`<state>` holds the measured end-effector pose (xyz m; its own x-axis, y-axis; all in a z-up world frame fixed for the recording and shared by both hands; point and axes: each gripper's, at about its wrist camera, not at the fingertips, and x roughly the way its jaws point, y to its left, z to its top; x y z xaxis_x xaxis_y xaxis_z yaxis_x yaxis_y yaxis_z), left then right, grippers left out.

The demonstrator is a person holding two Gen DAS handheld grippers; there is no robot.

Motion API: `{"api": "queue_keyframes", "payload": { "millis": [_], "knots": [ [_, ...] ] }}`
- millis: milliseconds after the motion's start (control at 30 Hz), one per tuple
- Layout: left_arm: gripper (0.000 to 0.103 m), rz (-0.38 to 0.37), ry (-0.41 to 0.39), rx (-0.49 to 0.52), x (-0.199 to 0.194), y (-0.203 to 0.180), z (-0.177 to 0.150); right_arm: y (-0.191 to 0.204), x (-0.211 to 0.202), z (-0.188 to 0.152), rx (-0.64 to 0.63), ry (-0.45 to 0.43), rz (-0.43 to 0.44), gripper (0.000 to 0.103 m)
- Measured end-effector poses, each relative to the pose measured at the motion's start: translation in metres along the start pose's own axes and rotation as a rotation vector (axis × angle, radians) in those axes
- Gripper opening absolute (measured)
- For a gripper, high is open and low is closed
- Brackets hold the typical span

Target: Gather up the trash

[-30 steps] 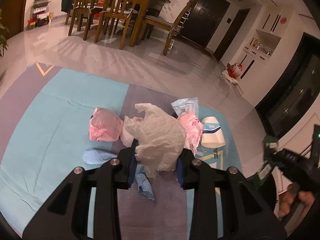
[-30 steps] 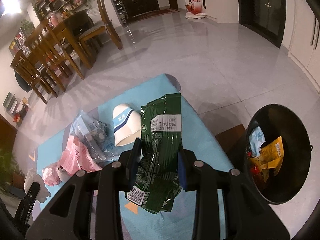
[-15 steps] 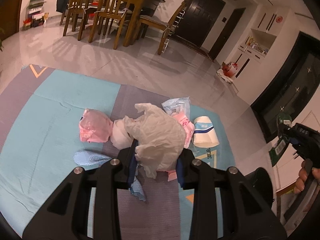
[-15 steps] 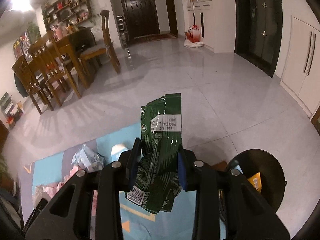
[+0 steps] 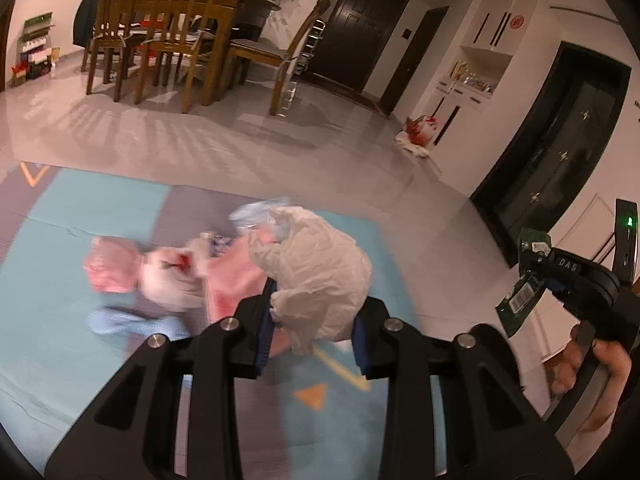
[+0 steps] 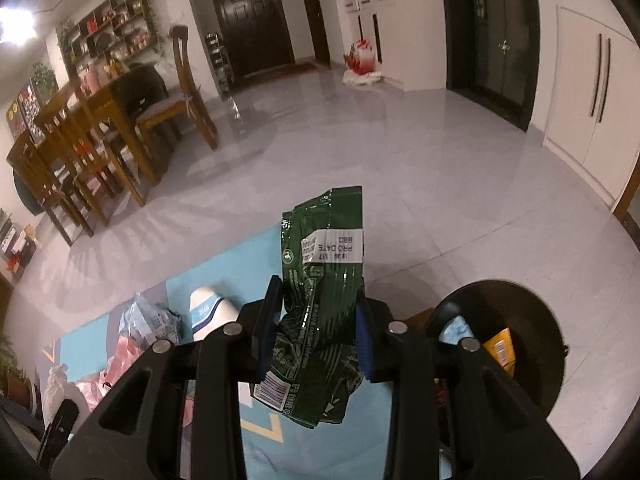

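My left gripper is shut on a crumpled white plastic bag and holds it above the blue and grey mat. My right gripper is shut on a green foil snack wrapper, held above the mat's edge just left of the black trash bin. The right gripper also shows at the right edge of the left wrist view. Pink bags, a blue scrap, a clear blue packet and a white paper cup lie on the mat.
The bin holds a yellow packet and a blue scrap. A wooden dining table with chairs stands on the tiled floor beyond the mat. A red and white bag sits by the far cabinet. Dark doors line the far wall.
My left gripper has swung right with the white bag; its view is now blurred. My right gripper tilted up, then back down, so the bin is again in view at the lower right.
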<state>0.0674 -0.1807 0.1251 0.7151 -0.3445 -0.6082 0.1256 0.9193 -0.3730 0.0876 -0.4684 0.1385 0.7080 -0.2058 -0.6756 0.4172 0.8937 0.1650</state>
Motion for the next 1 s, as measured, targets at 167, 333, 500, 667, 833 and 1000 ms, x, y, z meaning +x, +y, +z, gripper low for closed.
{"api": "queue_keyframes", "payload": {
  "millis": [167,333,500,667,833,1000],
  "knots": [
    [0.033,-0.067,0.014,0.04,0.008,-0.046,-0.004,-0.021,-0.022,0.008,0.024,-0.064,-0.023,0.033],
    [0.033,-0.146,0.056,0.095,0.023,-0.101,-0.014,-0.05,-0.039,0.013,0.076,-0.096,-0.032,0.033],
    [0.033,-0.202,0.124,0.129,0.043,-0.142,-0.034,-0.083,-0.051,0.014,0.141,-0.111,-0.078,0.033],
    [0.033,-0.257,0.178,0.196,0.06,-0.179,-0.049,-0.115,-0.053,0.013,0.217,-0.109,-0.14,0.033],
    [0.033,-0.299,0.267,0.259,0.086,-0.212,-0.068,-0.145,-0.046,0.008,0.305,-0.071,-0.169,0.033],
    [0.033,-0.396,0.425,0.261,0.116,-0.235,-0.088,-0.162,-0.028,0.006,0.342,0.002,-0.239,0.033]
  ]
}}
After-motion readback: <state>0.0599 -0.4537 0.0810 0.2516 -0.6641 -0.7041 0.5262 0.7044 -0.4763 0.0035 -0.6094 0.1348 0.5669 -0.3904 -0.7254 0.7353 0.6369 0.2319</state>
